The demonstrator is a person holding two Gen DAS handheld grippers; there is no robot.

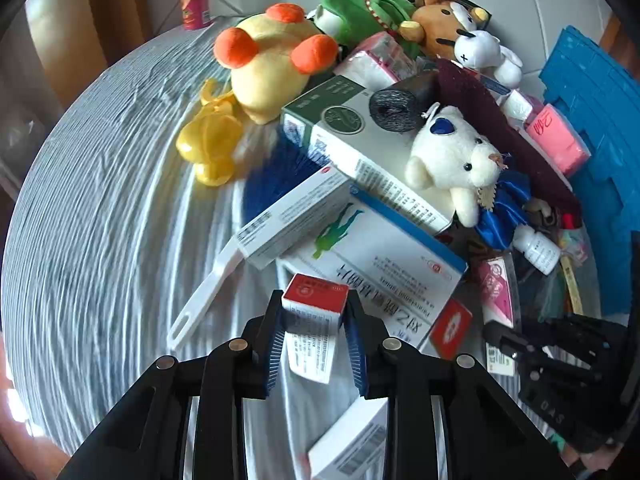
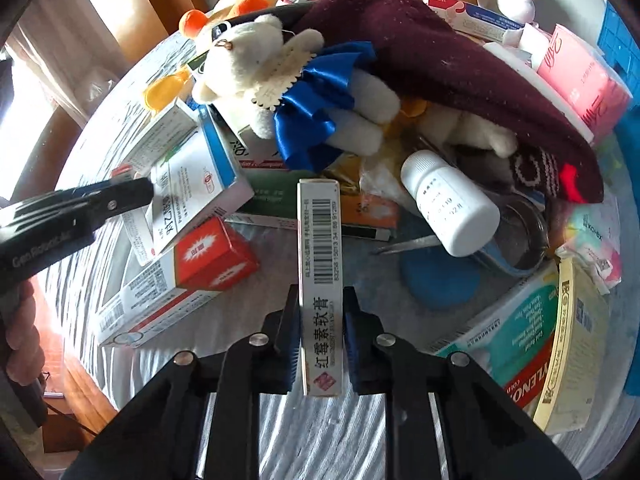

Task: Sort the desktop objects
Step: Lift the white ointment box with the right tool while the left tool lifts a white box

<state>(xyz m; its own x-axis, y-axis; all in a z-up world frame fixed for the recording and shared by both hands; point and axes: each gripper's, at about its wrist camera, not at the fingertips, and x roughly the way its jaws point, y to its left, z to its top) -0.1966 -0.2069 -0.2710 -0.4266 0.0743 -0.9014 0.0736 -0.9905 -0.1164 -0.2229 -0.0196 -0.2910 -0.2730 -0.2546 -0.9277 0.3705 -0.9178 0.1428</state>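
My left gripper [image 1: 314,318] is shut on a small red-topped medicine box [image 1: 314,322], held above the striped cloth near a pile of medicine boxes [image 1: 372,272]. My right gripper [image 2: 320,320] is shut on a long narrow white ointment box [image 2: 320,280] with a barcode, held upright over the cloth. The left gripper also shows at the left of the right wrist view [image 2: 80,208], and the right gripper at the lower right of the left wrist view [image 1: 560,356].
Heaped on the table are a white teddy bear [image 1: 452,160], a maroon knit hat [image 2: 460,64], a yellow plush [image 1: 272,64], a yellow duck [image 1: 208,140], a white pill bottle [image 2: 448,204], a red-and-white box [image 2: 180,280], a tape roll [image 2: 568,344] and pink tissue packs [image 2: 580,80].
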